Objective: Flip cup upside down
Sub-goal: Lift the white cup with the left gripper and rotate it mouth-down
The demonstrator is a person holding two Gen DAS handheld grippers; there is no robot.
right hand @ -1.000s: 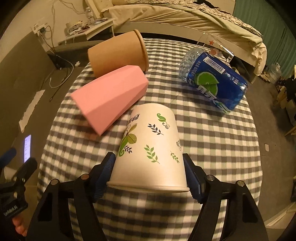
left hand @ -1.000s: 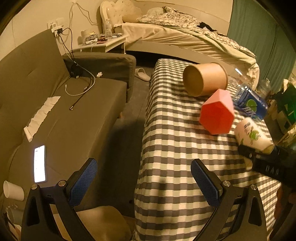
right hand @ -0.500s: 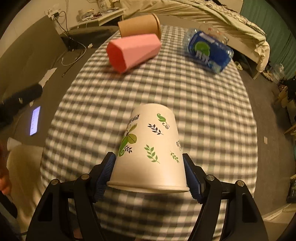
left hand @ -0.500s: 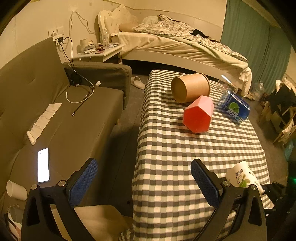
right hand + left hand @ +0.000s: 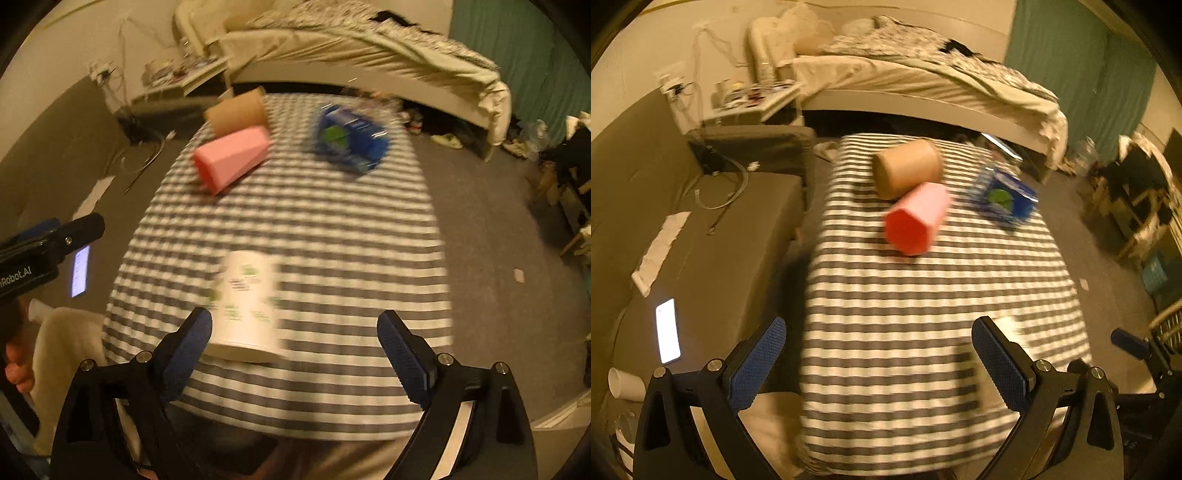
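Note:
The white paper cup with green leaf prints (image 5: 247,310) stands upside down, rim down, on the checked table near its front edge, blurred. My right gripper (image 5: 295,354) is open, its fingers wide apart; the left finger (image 5: 188,354) is close beside the cup and the right finger is well clear of it. In the left wrist view only a white sliver of the cup (image 5: 1008,325) shows behind the right finger. My left gripper (image 5: 879,365) is open and empty above the table's front left corner.
A pink faceted cup (image 5: 232,158) and a brown paper cup (image 5: 236,116) lie on their sides at the table's far left. A blue-labelled bottle (image 5: 349,138) lies at the far right. A grey sofa (image 5: 683,240) with a lit phone (image 5: 668,336) stands left of the table.
My right gripper has opened and let go of the white cup, which now stands rim down on the table. Both grippers have pulled back and up from the table.

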